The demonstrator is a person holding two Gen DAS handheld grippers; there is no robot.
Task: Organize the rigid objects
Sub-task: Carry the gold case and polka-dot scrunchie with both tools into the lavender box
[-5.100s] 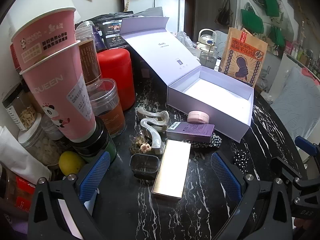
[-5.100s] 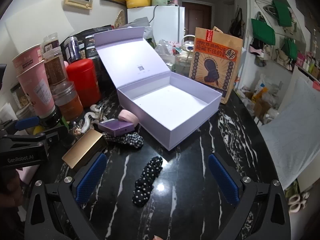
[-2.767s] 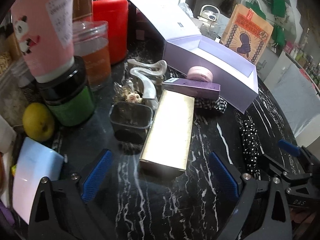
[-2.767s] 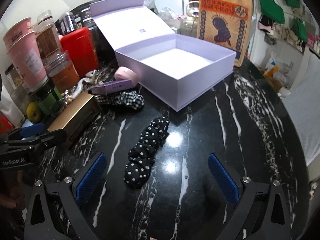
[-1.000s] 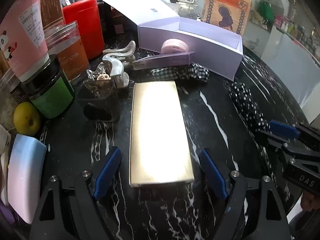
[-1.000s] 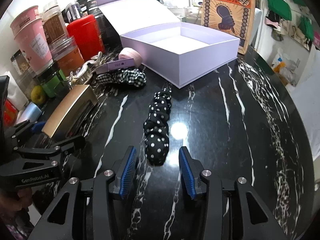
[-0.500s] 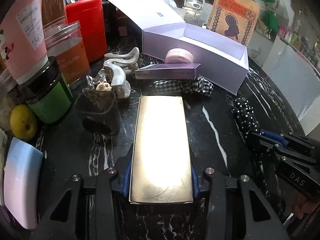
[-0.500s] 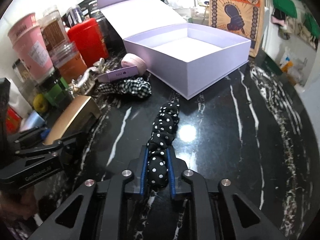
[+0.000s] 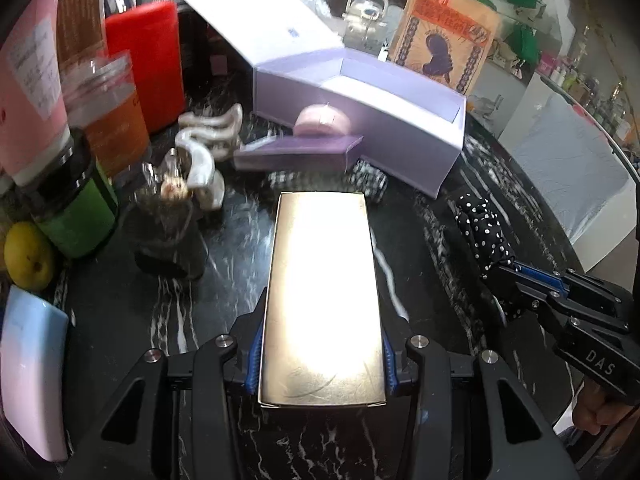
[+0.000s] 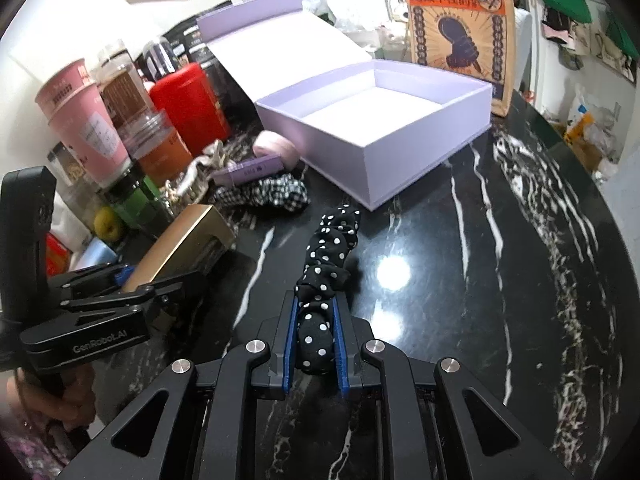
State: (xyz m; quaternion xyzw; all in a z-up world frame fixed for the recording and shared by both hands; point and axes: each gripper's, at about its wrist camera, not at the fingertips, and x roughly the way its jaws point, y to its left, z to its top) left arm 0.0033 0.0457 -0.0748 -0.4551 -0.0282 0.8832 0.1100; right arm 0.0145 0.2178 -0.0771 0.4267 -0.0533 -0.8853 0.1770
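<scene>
1. The left tool pinches the near end of a gold box lying flat on the black marble counter, left of centre.
2. The right tool is pressed together on one end of a polka-dot scrunchie that stretches across the counter's middle toward the lilac gift box.
3. That gift box, lid thrown back, stands empty at the far side of the counter: nothing appears packed yet.
4. A pink round case, a purple carton, a checked scrunchie and hair claws wait just beside its left wall, so most sorting seems left.
</scene>
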